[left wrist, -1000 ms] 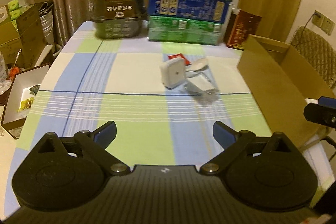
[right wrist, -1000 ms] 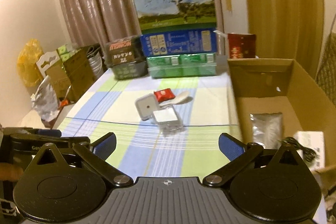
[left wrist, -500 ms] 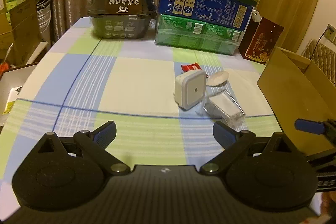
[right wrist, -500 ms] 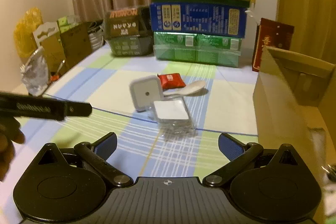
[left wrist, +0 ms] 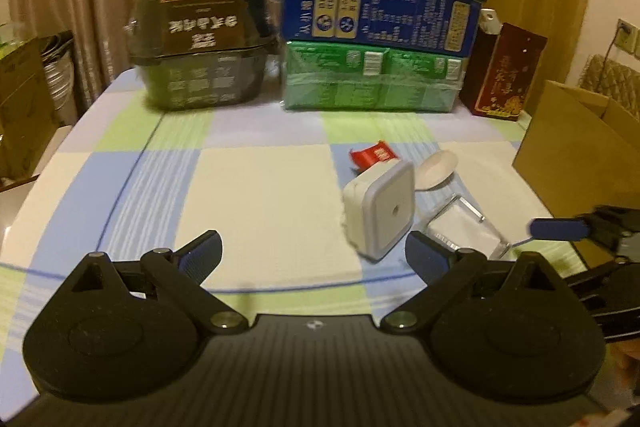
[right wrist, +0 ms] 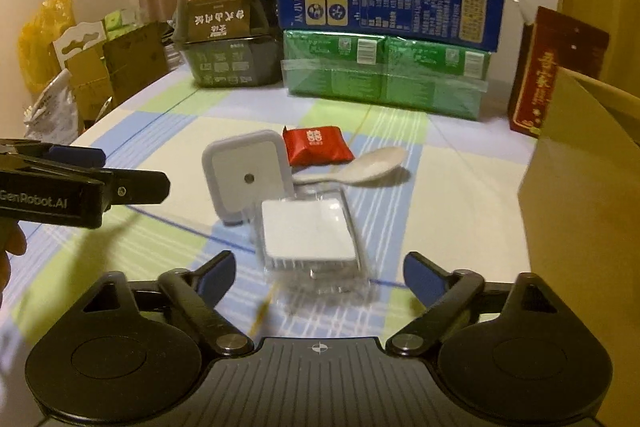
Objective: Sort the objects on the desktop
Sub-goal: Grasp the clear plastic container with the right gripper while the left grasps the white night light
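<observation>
The right gripper (right wrist: 318,273) is wide open and holds nothing. It sits low over the desk (right wrist: 460,211) and points at the far edge. A clear pack (right wrist: 308,239) with a white pad inside lies flat on the desk, right in front of its two blue fingers (right wrist: 214,273). The left gripper (left wrist: 314,251) is wide open too, and empty. It hangs level above the desk and also points at the far edge. A white square box (left wrist: 380,211) stands tilted just past its right finger. A red packet (right wrist: 316,145) and a white spoon (right wrist: 356,171) lie close behind the box. A brown carton (right wrist: 580,163) stands at the right edge. Stacked boxes (right wrist: 388,39) line the far edge.
</observation>
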A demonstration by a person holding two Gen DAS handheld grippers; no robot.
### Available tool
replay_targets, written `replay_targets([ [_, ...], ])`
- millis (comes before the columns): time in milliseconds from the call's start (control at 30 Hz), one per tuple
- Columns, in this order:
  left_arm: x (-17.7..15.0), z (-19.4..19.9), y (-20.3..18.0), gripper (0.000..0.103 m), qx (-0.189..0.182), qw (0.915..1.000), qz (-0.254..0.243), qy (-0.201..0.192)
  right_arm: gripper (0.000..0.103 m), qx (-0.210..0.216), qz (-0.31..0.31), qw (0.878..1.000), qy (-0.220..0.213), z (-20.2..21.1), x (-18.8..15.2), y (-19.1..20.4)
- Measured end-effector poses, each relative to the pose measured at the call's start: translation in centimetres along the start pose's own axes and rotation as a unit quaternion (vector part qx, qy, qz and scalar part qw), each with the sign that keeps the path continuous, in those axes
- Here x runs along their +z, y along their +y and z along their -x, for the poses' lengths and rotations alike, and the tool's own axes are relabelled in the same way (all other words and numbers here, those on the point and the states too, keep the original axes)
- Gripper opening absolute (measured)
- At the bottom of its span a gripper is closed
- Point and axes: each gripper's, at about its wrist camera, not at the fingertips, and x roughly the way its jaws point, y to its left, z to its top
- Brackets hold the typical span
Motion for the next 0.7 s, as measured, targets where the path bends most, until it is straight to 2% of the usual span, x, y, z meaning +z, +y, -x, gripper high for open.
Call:
replay_targets([
  [100, 0.4, -0.9, -0.5, 0.096, -0.013, 0.9996, -0.022, -0.008, 0.082, 0.003, 0.003, 1.0, 0.003, -1.1, 0.3, -0.3],
  [400, 1.2, -3.9, -1.6, 0.089, -0.039, 0.9981, -0.047, 0.003, 0.075, 0.015, 0.018, 1.0, 0.02, -2.4, 0.2, -0.6],
  [500, 1.5, -4.6, -1.7, 0.088, -0.044, 0.998, -0.047, 0.0, 0.066, 0.018, 0.017, 0.999, 0.025, -2.7, 0.2, -0.7],
  [567, 1.5, -5.0, -1.7, 0.087, -0.046, 0.9978, -0.047, 0.003, 0.056, 0.015, 0.015, 0.999, 0.028, -2.8, 0.3, -0.8],
  [700, 1.4, -6.0, -1.8, 0.082, -0.055, 0.9975, -0.045, 0.006, 0.048, 0.01, 0.013, 0.999, 0.031, -2.6, 0.5, -0.9],
])
